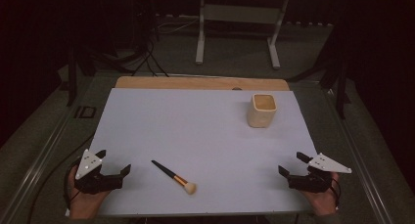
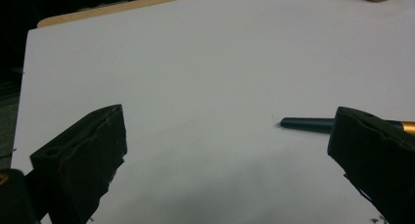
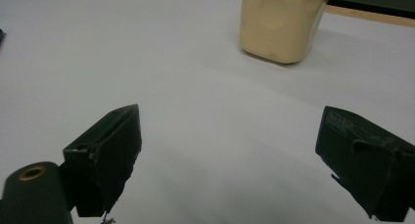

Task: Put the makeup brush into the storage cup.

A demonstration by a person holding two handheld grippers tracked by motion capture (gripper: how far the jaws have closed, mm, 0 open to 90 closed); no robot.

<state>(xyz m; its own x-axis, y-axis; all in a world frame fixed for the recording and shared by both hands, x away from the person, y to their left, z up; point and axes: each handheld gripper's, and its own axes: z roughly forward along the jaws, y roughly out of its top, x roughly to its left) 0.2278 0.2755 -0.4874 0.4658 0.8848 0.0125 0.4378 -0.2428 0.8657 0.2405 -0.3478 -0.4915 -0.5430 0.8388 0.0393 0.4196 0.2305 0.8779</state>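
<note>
A makeup brush (image 1: 174, 176) with a dark handle, gold ferrule and pale bristles lies on the white sheet near the front edge, bristles toward the person. Its handle tip (image 2: 306, 123) shows beside the right jaw in the left gripper view. A cream square cup (image 1: 262, 110) stands upright at the back right, seen ahead as the cup (image 3: 281, 23) in the right gripper view. My left gripper (image 1: 113, 161) rests at the front left corner, open and empty. At the front right, my right gripper (image 1: 292, 163) is also open with nothing between its jaws.
The white sheet (image 1: 195, 131) covers a wooden table top (image 1: 200, 82), whose edge shows at the back. A white metal stand (image 1: 240, 28) and dark cables are on the floor beyond. A rail (image 1: 44, 155) runs along the left side.
</note>
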